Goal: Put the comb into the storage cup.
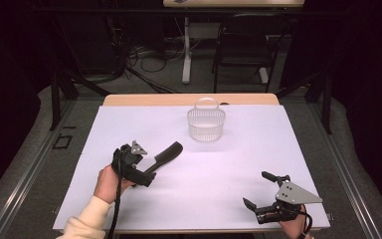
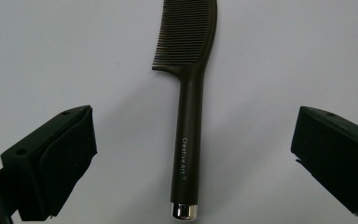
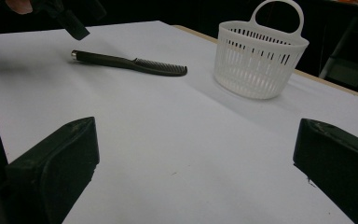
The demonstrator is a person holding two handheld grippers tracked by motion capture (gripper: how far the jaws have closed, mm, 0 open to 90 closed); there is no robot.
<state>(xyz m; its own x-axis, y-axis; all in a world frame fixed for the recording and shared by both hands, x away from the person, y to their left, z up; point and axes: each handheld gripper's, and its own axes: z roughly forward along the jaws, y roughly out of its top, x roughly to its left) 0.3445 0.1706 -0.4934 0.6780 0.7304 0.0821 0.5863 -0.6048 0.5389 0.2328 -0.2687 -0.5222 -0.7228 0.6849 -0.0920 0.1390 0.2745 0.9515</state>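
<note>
Comb (image 2: 189,116) lies straight ahead of my left gripper (image 2: 193,154), handle end nearest, long axis centred between wide-open jaws. Right gripper (image 1: 267,190) released, well apart.

Cream sleeve (image 1: 87,219); black hand-held gripper (image 1: 134,164), grey plate.

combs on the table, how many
1: a black comb lying flat on the white table, just ahead of the open left gripper, apart from the white basket.
</note>
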